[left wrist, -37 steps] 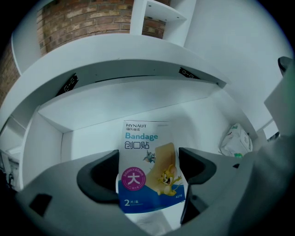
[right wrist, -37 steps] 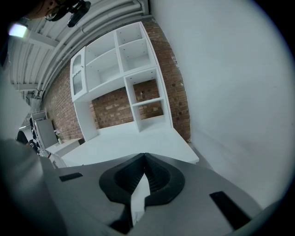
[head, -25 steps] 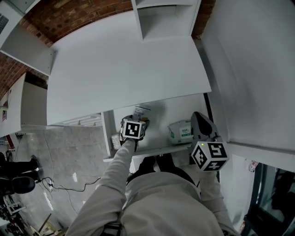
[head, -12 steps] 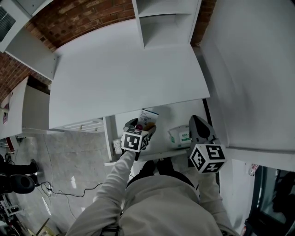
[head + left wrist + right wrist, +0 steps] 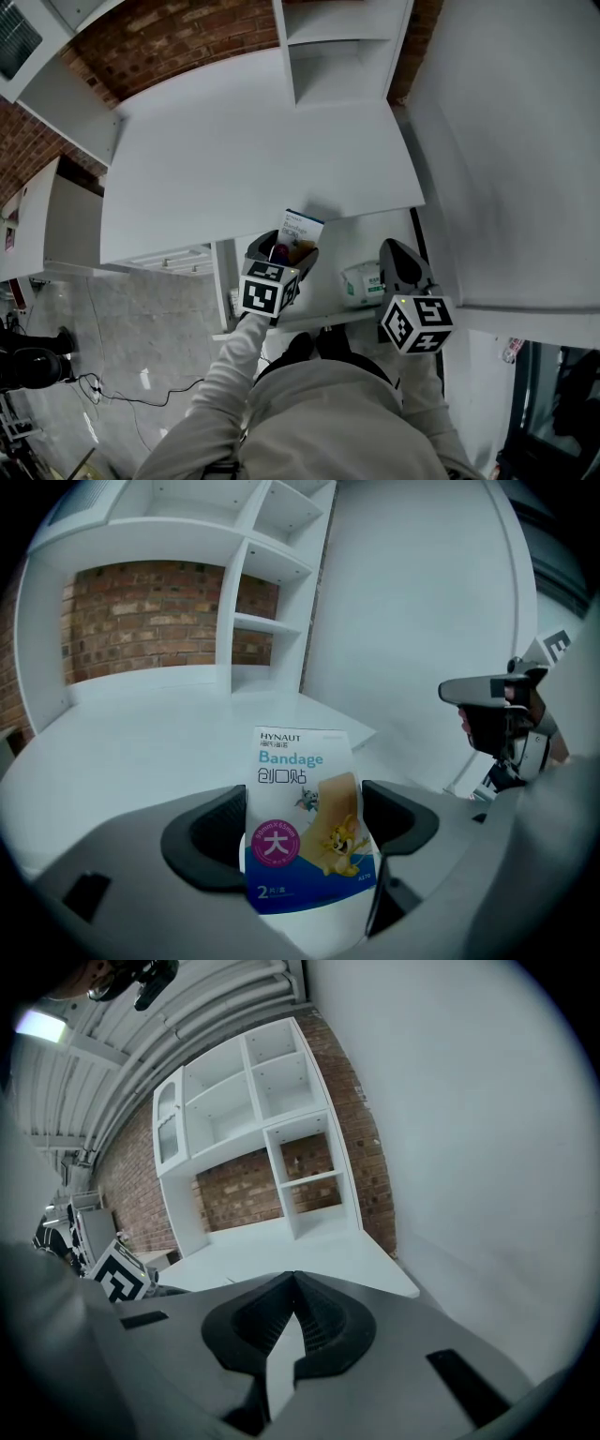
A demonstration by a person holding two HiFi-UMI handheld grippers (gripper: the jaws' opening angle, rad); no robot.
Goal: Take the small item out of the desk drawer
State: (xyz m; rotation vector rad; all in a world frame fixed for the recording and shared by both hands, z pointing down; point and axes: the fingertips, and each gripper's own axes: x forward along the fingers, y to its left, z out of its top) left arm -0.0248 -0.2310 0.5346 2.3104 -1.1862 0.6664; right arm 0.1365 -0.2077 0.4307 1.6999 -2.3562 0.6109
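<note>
My left claw (image 5: 307, 834) grasps the bandage packet (image 5: 300, 780) above the drawer (image 5: 330, 251); my right claw (image 5: 292, 1326) is clenched, empty. I should lift straight, clearing the counter's (image 5: 253, 141) front edge.

the bandage packet (image 5: 305, 817) reads "hynaut" at the top, "bandage" in blue beneath, then 创口贴. its purple disc carries a white 大, and a "2" stands at the bottom left. green print on the small box (image 5: 362, 279) is too small to read.
</note>
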